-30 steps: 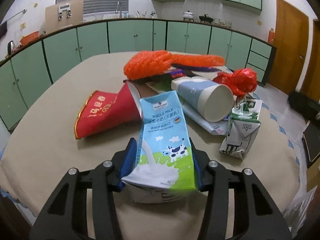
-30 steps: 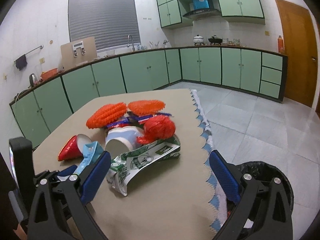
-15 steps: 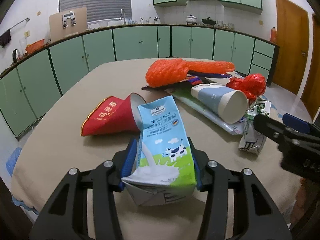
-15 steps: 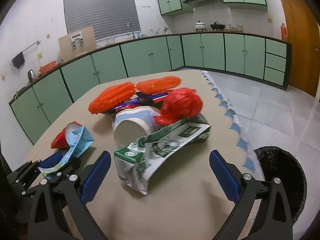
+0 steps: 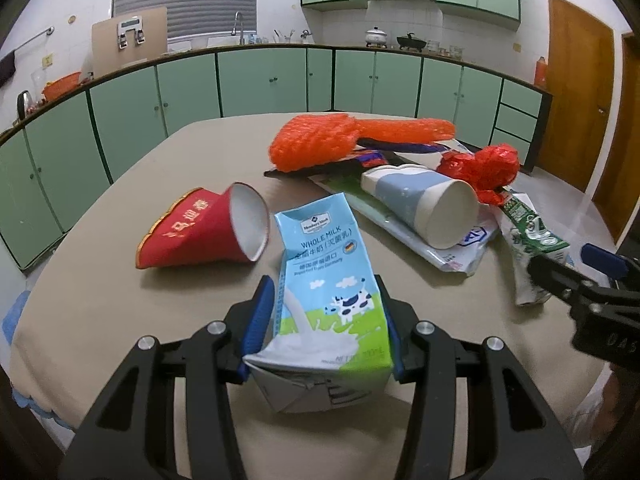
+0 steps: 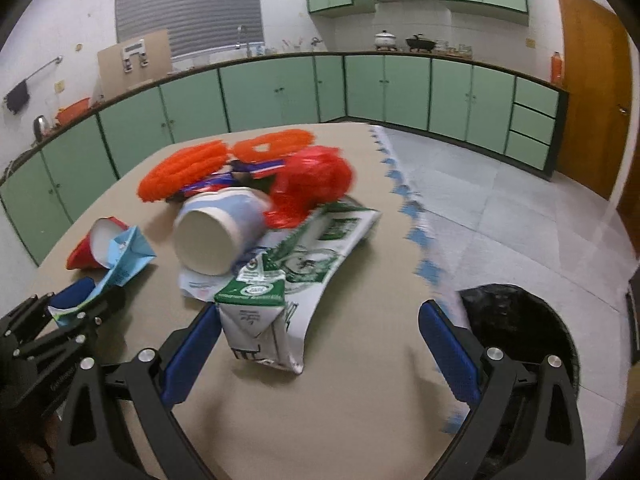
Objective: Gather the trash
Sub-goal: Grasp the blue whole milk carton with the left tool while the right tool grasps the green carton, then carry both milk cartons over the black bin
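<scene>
**Already one carton gripped, a second lined up**

Broadly, the bench [image 6: 360, 420] under its beige cloth carries a heap of trash ahead of both grippers, and the black-lined bin [image 6: 520, 320] sits on the floor just beyond the right gripper's right finger. The left gripper [image 5: 320, 320] is clamped on the blue milk carton [image 5: 328, 280], its blue pads pressed to both sides near the folded base, the carton's top pointing away from it. The right gripper [image 6: 320, 344] is spread wide, with the green milk carton [image 6: 280, 292] lying between its fingers, close against the left pad and well apart from the right one.

To close well, the right gripper would likely do best to shift left so the crumpled carton sits centred, then squeeze across its narrow folded end rather than the flattened flank, which may buckle and slip. The blue paper cup [image 6: 218, 236] rests just ahead of that carton, the red plastic bag [image 6: 312, 184] beyond, and a red paper cup [image 5: 208, 232] lies ahead-left of the left gripper; a low, short approach should avoid nudging them.
</scene>
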A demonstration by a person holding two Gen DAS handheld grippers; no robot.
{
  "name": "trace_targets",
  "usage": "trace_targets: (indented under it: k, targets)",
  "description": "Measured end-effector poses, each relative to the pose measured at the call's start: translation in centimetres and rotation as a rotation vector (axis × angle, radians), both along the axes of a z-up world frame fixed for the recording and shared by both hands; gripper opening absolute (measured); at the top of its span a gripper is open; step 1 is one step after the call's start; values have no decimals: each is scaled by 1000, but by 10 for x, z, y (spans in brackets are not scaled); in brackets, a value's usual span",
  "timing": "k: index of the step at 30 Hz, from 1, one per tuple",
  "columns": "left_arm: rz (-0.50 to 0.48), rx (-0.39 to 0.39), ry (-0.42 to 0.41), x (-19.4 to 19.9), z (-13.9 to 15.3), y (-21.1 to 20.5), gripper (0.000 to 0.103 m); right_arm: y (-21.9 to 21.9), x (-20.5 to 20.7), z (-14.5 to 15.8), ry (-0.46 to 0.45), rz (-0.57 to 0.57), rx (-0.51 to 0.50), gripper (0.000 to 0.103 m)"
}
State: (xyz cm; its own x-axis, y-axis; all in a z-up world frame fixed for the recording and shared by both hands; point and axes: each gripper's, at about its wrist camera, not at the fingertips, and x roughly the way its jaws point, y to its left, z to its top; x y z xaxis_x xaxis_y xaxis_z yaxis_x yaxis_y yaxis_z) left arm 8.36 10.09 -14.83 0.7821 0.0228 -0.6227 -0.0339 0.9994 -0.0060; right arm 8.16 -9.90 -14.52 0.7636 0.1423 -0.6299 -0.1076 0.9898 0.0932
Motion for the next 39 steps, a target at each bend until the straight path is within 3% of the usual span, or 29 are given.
trace_targets:
  k: [11,13,16,17,18,32,39]
  targets:
    - [9,20,25,10,-6,-5,48,10,23,-6,-25,-37,39,96]
    - [16,14,29,13,-7,-3,48,8,27,-9,-18,-42,52,89]
    - [22,1,29,16,-8,-1,47,5,29,-13,5,-13,85,61]
    - [23,-2,28,16,-7,-1,47,4,29,-14,15,-4,90,46]
    - [23,-5,27,16,-7,-2,46,3,29,-14,25,1,92,44]
    - [5,-25,-26,7,26,-13,45,-10,6,24,-20,35,95,38]
    - [3,-24,-5,7,21,-13,45,-14,-2,11,54,31,50,40]
